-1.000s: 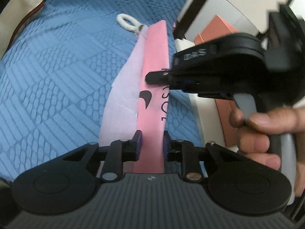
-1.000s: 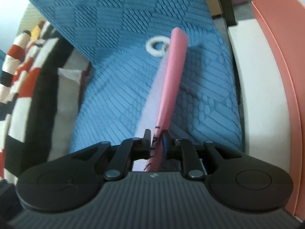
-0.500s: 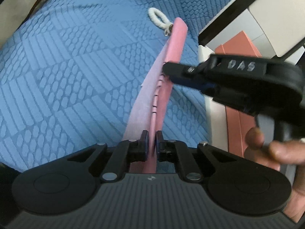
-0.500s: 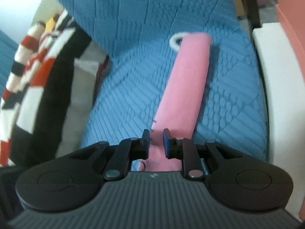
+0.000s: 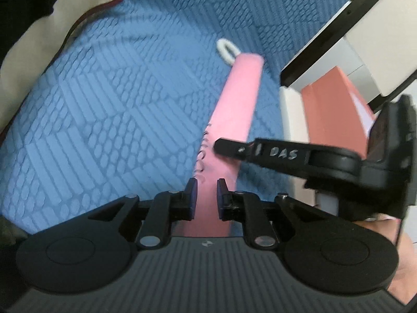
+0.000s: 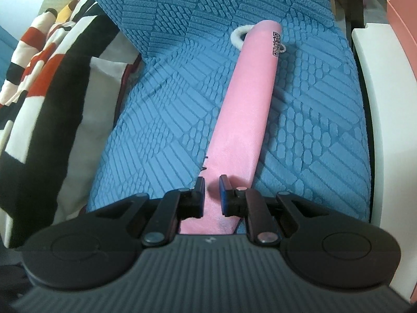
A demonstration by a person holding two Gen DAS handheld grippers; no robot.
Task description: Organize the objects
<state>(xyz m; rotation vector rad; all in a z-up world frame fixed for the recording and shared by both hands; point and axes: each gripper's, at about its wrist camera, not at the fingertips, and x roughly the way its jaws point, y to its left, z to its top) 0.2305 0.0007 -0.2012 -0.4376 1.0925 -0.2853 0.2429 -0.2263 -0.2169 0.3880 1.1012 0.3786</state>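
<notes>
The pink folded cloth strip (image 5: 234, 120) is lying lengthwise on the blue textured bedspread (image 5: 109, 109), its far end touching a white ring (image 5: 227, 49). My left claw (image 5: 206, 195) is straddling the near end, jaws having just been opening, a narrow gap with the pink between them, pads not pressing. My right claw (image 6: 211, 195) is doing the same from its side, jaws just closing in, not yet pinching. Both are angling down. In the left view the right claw (image 5: 224, 147) is reaching across the strip. A striped black-red-white cloth (image 6: 44, 83) is crowding the left; a white-and-salmon edge (image 6: 370, 99) is bordering the right.
</notes>
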